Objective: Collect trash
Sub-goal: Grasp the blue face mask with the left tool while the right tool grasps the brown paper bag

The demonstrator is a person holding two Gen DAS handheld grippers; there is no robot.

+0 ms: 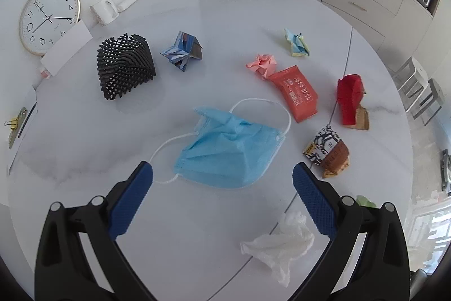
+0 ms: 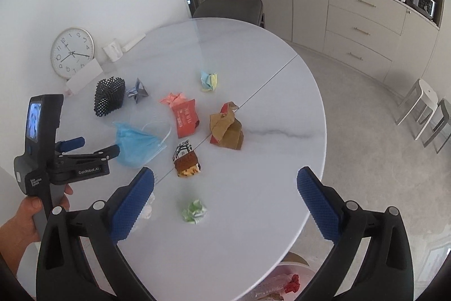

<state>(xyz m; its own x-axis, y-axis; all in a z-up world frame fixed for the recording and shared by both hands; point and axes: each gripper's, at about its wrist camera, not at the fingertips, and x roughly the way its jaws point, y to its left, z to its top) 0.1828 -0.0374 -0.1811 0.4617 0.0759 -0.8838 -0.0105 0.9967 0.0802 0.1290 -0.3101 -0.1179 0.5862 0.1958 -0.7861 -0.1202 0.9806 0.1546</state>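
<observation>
On the round white table (image 1: 225, 7) I count one blue face mask (image 1: 228, 151) at the centre of my left wrist view, one white crumpled tissue (image 1: 279, 244) at lower right, one orange-red wrapper (image 1: 296, 92), one pink paper wad (image 1: 262, 64), one blue-and-yellow wad (image 1: 296, 43), one red and brown crumpled bag (image 1: 351, 100), one patterned carton (image 1: 327, 151) and one folded blue paper (image 1: 181, 50). A green wad (image 2: 194, 210) shows whole only in my right wrist view, at lower centre. My left gripper (image 1: 222, 174) stands wide with nothing between its pads, hanging just over the mask's near edge. My right gripper (image 2: 225, 179) is also spread wide and empty. One clock (image 1: 49, 17) and one black mesh holder (image 1: 125, 65) sit at upper left. Below the table edge, at the bottom of the right view, a bin (image 2: 282, 284) is cut off; its contents are hard to make out.
</observation>
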